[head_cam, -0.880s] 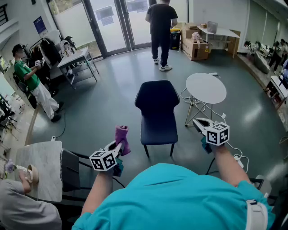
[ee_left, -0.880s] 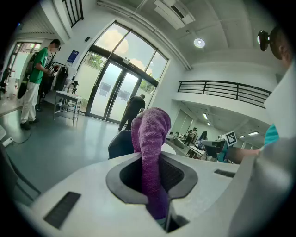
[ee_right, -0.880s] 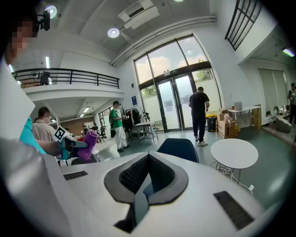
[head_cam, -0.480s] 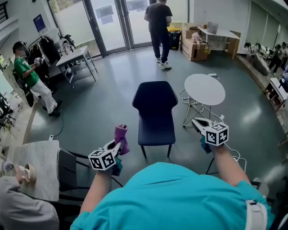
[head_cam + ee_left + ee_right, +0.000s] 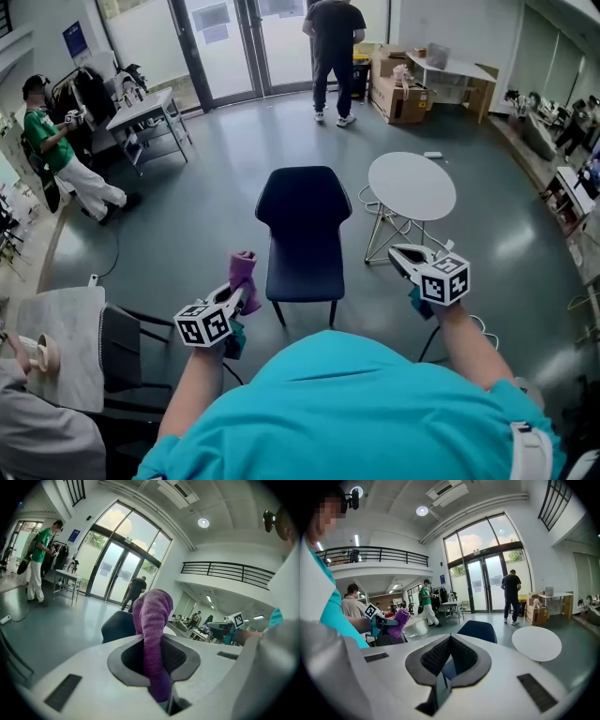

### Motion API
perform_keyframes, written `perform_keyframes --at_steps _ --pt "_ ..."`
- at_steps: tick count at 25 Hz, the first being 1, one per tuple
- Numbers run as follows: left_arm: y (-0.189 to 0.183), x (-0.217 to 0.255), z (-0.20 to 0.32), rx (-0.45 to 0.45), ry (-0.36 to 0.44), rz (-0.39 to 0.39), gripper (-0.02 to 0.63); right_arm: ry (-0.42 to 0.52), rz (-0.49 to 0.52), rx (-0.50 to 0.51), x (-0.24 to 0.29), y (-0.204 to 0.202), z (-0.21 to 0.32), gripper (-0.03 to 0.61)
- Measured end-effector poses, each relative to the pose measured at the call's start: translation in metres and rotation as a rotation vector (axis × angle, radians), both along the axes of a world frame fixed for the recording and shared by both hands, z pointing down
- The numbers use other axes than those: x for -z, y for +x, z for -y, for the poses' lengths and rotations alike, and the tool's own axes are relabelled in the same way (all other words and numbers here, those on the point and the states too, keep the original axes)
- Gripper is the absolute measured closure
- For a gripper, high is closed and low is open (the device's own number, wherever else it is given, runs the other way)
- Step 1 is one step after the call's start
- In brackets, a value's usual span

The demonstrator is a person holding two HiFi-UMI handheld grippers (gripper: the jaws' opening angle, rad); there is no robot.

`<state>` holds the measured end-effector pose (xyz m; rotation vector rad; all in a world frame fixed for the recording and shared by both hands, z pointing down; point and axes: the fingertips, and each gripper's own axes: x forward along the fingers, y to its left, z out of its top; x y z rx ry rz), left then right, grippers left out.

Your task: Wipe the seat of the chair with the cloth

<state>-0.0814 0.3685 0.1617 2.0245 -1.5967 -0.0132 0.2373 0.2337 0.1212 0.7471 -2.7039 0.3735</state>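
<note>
1. Since the earlier frame, the chair point(image 5: 302, 211) and both grippers sit further left in our head view.
2. Left gripper point(image 5: 240, 297): jaws clamped on the purple cloth point(image 5: 244, 270), which stands upright above them.
3. Right gripper point(image 5: 397, 253): jaws closed together, holding nothing.
4. We hold the cloth left of the seat point(image 5: 302, 267), clear of it.

A glossy grey floor point(image 5: 197, 216) runs to tall glass doors point(image 5: 246, 42) in the far wall. A round white table point(image 5: 412, 185) stands right of centre, a grey work table point(image 5: 142, 111) far left, and cardboard boxes point(image 5: 401, 94) far right. Overhead, a black balcony railing point(image 5: 370, 554) runs below a round ceiling light point(image 5: 422, 511).
</note>
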Motion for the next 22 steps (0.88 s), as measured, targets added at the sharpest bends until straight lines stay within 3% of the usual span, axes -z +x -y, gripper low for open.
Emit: perform_keyframes --at_steps 6,10,15,22 --pt "0.038 -0.005 0.024 -0.014 -0.012 -0.010 0.561 -0.018 -0.003 0.001 -0.008 0.037 0.018 0.583" --pt "0.044 -0.013 0.039 -0.026 -0.037 -0.011 0.561 -0.057 0.001 -0.001 -0.024 0.040 0.033 0.581" --pt "0.006 -0.032 0.069 -0.021 -0.058 -0.026 0.561 -0.082 -0.010 0.015 -0.044 0.000 0.059 0.581" --pt "-0.080 -0.052 0.154 -0.112 -0.067 -0.064 0.561 -0.064 0.007 -0.025 -0.045 -0.104 0.121 0.583"
